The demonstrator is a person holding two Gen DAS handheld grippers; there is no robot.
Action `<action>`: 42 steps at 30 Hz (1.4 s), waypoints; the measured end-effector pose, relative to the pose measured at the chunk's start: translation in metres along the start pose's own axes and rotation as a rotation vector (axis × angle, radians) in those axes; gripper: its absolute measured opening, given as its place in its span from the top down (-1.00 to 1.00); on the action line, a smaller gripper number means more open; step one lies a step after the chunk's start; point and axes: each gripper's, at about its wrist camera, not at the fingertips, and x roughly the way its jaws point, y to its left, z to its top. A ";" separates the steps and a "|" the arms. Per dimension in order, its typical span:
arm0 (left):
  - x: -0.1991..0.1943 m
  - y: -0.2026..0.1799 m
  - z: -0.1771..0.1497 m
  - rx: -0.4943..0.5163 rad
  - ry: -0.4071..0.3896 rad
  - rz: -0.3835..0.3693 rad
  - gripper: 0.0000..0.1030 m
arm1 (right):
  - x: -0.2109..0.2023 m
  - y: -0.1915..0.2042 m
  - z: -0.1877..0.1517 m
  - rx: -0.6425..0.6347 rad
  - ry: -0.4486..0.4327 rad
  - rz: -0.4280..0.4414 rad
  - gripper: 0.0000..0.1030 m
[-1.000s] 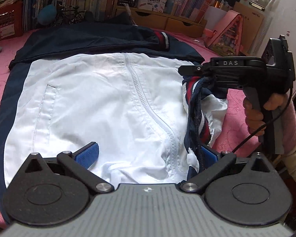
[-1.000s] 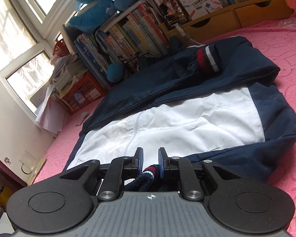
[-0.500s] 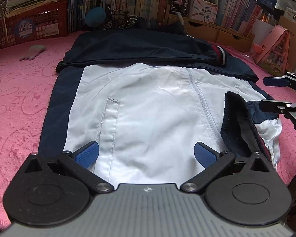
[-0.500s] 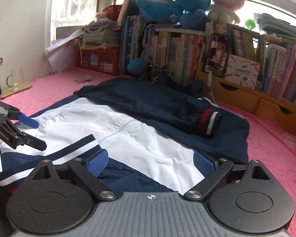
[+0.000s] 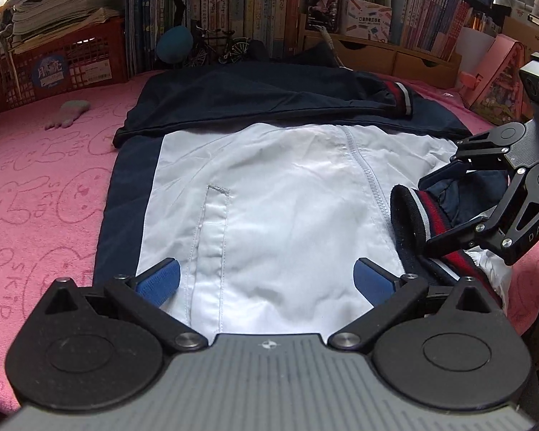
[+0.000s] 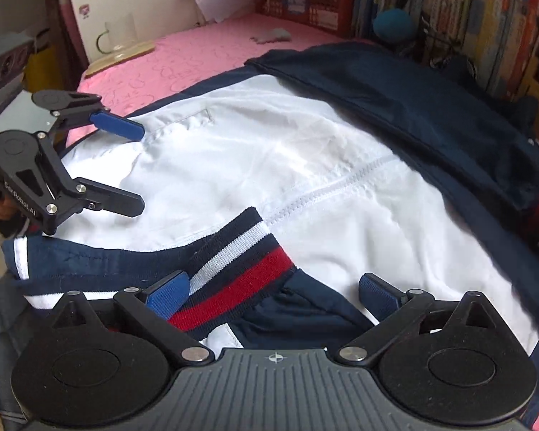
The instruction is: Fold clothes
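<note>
A white and navy jacket (image 5: 287, 194) lies flat on the pink bed cover (image 5: 36, 197). One navy sleeve is folded across its far edge and ends in a red, white and navy cuff (image 5: 395, 97). A second striped cuff (image 5: 413, 222) rests on the white front at the right. My left gripper (image 5: 266, 276) is open low over the white cloth and holds nothing. The right gripper (image 5: 425, 213) comes in from the right, open, with its fingers either side of that cuff. In the right wrist view the striped cuff (image 6: 240, 262) lies between the open blue pads (image 6: 169, 292), and the left gripper (image 6: 140, 165) hangs open over the jacket (image 6: 251, 158).
Bookshelves (image 5: 233, 7) and wooden drawers (image 5: 377, 57) line the far side. A red crate (image 5: 64, 68) stacked with papers stands at the far left, and a pink box (image 5: 496, 82) at the right. A small grey item (image 5: 68, 113) lies on the cover. A glass mug (image 6: 116, 37) stands by the wall.
A second ago the right gripper was shut on the striped cuff, holding it up. It has let go, the cuff now lies on the white front, and both grippers are open.
</note>
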 end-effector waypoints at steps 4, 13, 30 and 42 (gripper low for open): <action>-0.012 0.016 0.005 -0.048 -0.038 0.056 -1.00 | -0.016 0.022 -0.013 0.006 -0.060 -0.030 0.01; -0.054 0.051 0.023 -0.201 -0.194 0.111 -1.00 | -0.060 0.010 -0.011 0.249 -0.280 -0.188 0.57; -0.045 0.055 0.039 -0.104 -0.206 0.031 -1.00 | -0.060 -0.090 -0.084 0.828 -0.417 -0.404 0.39; 0.036 0.068 0.058 -0.135 -0.200 -0.079 -1.00 | -0.058 -0.065 -0.075 0.477 -0.308 -0.452 -0.51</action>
